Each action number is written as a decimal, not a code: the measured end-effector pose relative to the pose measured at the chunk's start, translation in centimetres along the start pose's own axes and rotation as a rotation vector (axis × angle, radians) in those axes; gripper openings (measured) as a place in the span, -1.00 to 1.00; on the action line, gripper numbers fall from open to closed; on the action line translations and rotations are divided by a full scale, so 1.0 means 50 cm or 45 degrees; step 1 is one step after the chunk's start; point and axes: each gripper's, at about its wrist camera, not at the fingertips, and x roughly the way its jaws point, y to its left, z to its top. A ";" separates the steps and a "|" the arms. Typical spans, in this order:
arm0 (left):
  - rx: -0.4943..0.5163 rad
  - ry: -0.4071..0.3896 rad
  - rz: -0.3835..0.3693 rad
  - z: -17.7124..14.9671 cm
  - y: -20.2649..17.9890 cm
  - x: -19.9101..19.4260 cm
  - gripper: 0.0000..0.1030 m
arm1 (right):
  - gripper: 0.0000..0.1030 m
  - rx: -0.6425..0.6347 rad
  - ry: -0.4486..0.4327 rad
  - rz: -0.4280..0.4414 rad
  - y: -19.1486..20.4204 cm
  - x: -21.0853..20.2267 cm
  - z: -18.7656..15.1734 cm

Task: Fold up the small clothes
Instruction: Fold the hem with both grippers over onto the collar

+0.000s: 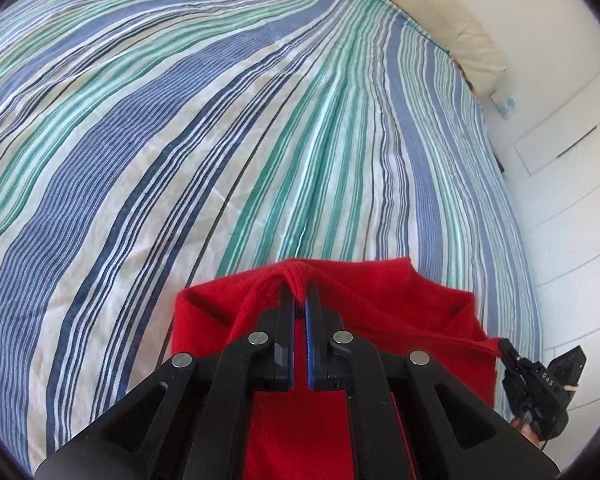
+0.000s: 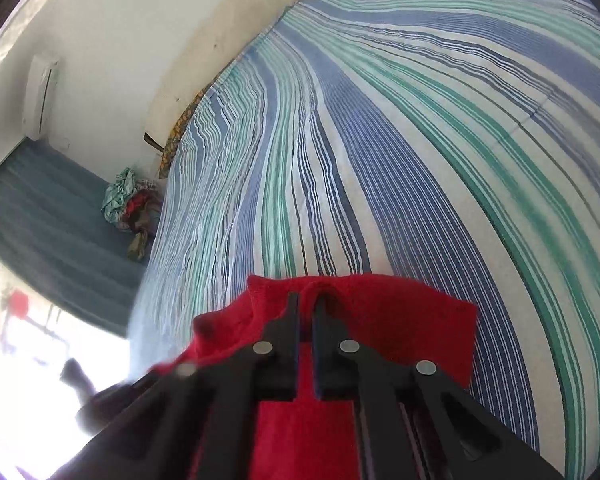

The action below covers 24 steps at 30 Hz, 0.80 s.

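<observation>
A small red knitted garment (image 1: 400,304) is held up above a bed. My left gripper (image 1: 299,300) is shut on a pinched fold of its top edge, with the cloth hanging below the fingers. My right gripper (image 2: 307,300) is shut on another part of the same red garment (image 2: 400,320). In the left wrist view the right gripper (image 1: 508,350) shows at the lower right, with the red edge pulled taut between the two grippers.
The bed's blue, green and white striped sheet (image 1: 220,140) fills both views. A cream headboard or pillow (image 1: 452,16) and white wall lie to the right of it. A heap of mixed clothes (image 2: 130,200) lies on a blue surface beside the bed, near a bright window.
</observation>
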 end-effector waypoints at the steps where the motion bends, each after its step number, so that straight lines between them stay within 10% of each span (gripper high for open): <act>1: 0.002 0.002 0.015 0.006 0.000 0.014 -0.96 | -0.92 0.001 0.009 -0.006 -0.003 0.013 0.004; 4: -0.007 0.008 0.053 0.033 0.002 0.040 -0.70 | -0.91 0.022 0.045 -0.015 -0.015 0.061 0.018; 7: -0.050 -0.077 0.072 0.059 0.008 0.011 0.13 | -0.69 0.052 0.056 -0.002 -0.026 0.086 0.029; 10: -0.035 -0.174 0.083 0.066 0.011 -0.043 0.15 | -0.19 0.030 0.002 0.006 -0.020 0.057 0.045; 15: 0.300 -0.240 0.051 -0.033 -0.054 -0.120 0.21 | -0.19 -0.341 -0.041 -0.049 0.070 -0.036 0.034; 19: 0.608 -0.116 0.058 -0.166 -0.087 -0.082 0.30 | -0.19 -0.760 0.144 0.005 0.153 -0.056 -0.073; 21: 0.640 -0.043 0.204 -0.197 -0.054 -0.033 0.29 | -0.24 -0.913 0.255 -0.083 0.146 -0.042 -0.147; 24: 0.552 -0.041 0.161 -0.198 -0.005 -0.035 0.25 | -0.28 -0.989 0.362 -0.336 0.040 -0.014 -0.208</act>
